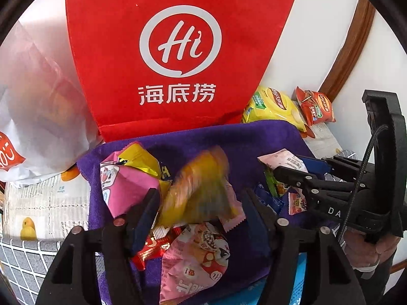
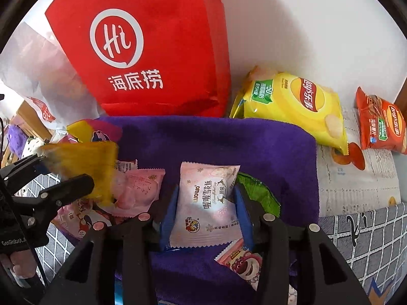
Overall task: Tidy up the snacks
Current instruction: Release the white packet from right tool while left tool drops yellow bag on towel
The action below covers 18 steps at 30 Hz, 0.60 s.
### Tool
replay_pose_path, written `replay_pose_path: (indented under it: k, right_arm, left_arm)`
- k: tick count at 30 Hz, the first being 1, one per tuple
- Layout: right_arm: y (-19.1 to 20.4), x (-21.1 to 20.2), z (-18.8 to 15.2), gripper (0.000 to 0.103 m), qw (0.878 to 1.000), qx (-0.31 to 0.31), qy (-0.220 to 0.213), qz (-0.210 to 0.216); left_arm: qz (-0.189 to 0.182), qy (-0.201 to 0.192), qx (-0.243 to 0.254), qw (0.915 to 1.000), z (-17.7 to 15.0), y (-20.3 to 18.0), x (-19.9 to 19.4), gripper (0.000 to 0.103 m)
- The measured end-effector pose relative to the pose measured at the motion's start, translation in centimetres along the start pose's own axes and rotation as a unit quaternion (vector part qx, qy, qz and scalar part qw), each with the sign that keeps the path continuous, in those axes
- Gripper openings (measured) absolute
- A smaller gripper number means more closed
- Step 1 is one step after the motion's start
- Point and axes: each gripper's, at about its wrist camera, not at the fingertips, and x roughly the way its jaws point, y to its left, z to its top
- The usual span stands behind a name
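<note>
Small snack packets lie piled on a purple cloth. A blurred yellow packet sits between my left gripper's fingers, which are spread wide; whether they press it is unclear. From the right wrist view the yellow packet sits at the left gripper's tips. My right gripper is shut on a pale pink snowflake-crisp packet, also seen from the left wrist view.
A red Haidilao bag stands against the wall behind the cloth. A yellow chip bag and an orange chip bag lie at the right. A white plastic bag sits at the left.
</note>
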Motion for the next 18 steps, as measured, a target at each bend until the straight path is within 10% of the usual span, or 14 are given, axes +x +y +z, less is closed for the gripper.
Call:
replay_pose_path:
  k: [18]
  right_arm:
    - [-0.2, -5.6, 0.2, 0.058, 0.997, 0.031, -0.061, -0.018]
  left_arm:
    - [-0.030, 0.012, -0.005, 0.9995, 0.1, -1.3, -1.8, 0.080]
